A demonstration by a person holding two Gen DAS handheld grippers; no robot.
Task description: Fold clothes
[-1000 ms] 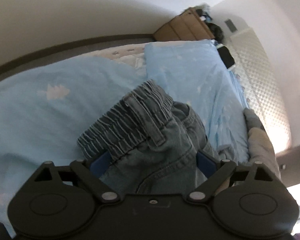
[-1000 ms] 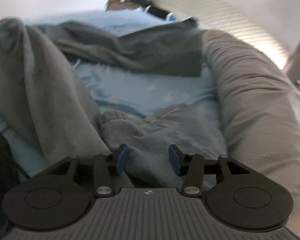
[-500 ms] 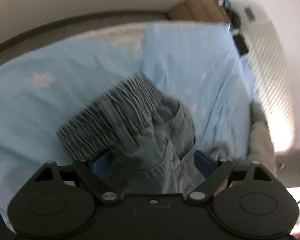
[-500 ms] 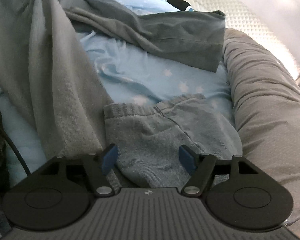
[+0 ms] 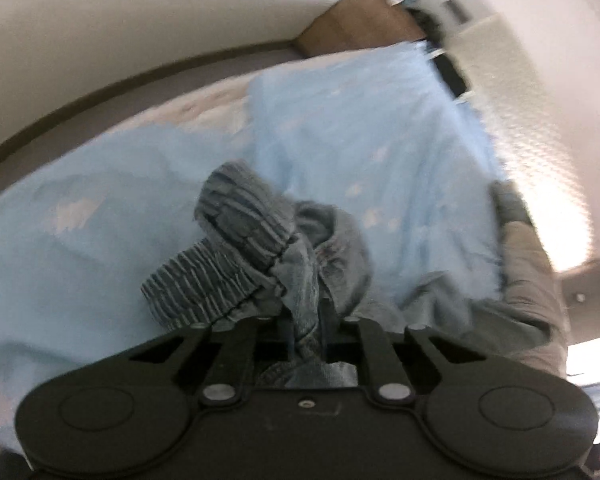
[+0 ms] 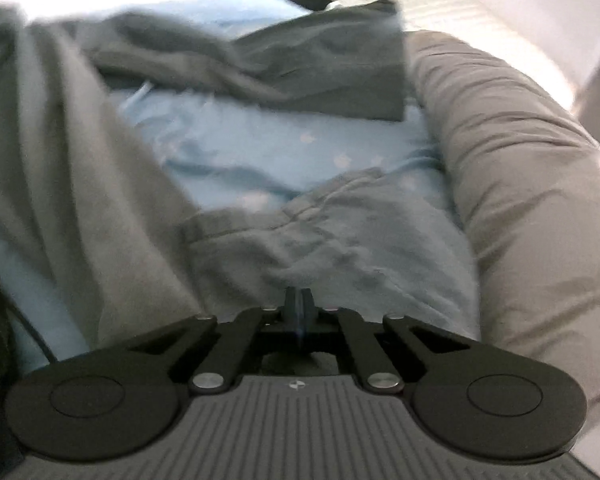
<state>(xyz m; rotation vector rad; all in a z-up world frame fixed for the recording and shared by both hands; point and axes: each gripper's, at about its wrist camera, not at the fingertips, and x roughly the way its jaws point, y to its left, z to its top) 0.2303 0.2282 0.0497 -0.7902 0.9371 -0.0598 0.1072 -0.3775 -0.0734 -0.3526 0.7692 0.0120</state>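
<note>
While both grippers, left [image 5: 305, 320] and right [image 6: 299, 300], have just clenched on the jeans [image 5: 256, 264], I see no fold made yet on the bed [image 5: 100, 264].

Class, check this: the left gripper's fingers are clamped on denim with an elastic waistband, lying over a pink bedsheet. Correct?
Not quite. The bedsheet is light blue, not pink, as the left wrist view shows. The rest holds: the left gripper is shut on the denim by its elastic waistband.
</note>
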